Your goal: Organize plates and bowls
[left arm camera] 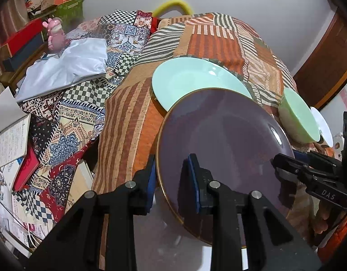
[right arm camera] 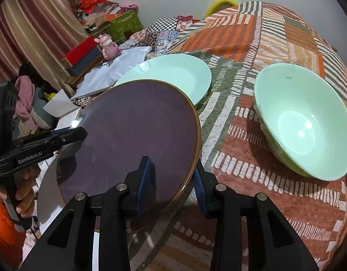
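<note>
A dark purple plate (left arm camera: 223, 140) with a brown rim is held between both grippers above the patterned tablecloth; it also shows in the right wrist view (right arm camera: 132, 135). My left gripper (left arm camera: 173, 174) is shut on its left rim. My right gripper (right arm camera: 173, 176) is shut on its right rim and shows at the right of the left wrist view (left arm camera: 284, 160). A mint green plate (left arm camera: 191, 79) lies flat behind it, partly hidden (right arm camera: 171, 72). A mint green bowl (right arm camera: 304, 119) sits to the right (left arm camera: 297, 117).
The table carries an orange, green and white patterned cloth (right arm camera: 252, 45). A white dish (left arm camera: 322, 124) peeks out behind the bowl. Left of the table are a patchwork cloth (left arm camera: 83, 103), a grey bag (left arm camera: 67, 67), books (left arm camera: 13, 140) and a pink toy (left arm camera: 54, 33).
</note>
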A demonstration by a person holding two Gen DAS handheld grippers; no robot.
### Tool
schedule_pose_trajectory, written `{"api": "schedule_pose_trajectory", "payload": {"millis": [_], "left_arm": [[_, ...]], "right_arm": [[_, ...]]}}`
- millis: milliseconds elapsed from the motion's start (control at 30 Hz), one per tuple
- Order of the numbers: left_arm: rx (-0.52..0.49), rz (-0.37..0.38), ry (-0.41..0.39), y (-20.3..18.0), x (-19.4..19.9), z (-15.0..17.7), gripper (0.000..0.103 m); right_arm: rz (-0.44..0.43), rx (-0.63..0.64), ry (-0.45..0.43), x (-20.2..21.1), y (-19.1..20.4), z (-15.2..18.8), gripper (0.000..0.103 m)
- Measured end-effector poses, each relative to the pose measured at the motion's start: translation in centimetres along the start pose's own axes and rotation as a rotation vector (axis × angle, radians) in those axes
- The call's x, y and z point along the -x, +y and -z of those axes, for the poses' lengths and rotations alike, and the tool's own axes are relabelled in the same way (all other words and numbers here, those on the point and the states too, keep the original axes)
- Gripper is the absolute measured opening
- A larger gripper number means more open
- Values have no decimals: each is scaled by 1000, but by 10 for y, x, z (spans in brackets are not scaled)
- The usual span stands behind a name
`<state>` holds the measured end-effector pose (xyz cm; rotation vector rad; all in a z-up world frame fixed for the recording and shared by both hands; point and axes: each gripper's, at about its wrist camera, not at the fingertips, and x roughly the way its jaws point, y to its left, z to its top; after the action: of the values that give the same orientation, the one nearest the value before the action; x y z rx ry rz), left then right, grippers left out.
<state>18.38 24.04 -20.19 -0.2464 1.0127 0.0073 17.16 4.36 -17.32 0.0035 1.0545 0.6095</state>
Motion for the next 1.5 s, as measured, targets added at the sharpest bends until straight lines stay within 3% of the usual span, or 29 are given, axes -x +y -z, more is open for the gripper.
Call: {"api": "schedule_pose_trajectory", "payload": {"millis": [1167,1500], "left_arm": [[-11,77,-81,-79,67,45,27],[-43,84,-61,-105,73,63,27]], "right_arm": [[18,-21,-115,86,-27,45,34],[36,-43,-135,108,-38,66,34]]}}
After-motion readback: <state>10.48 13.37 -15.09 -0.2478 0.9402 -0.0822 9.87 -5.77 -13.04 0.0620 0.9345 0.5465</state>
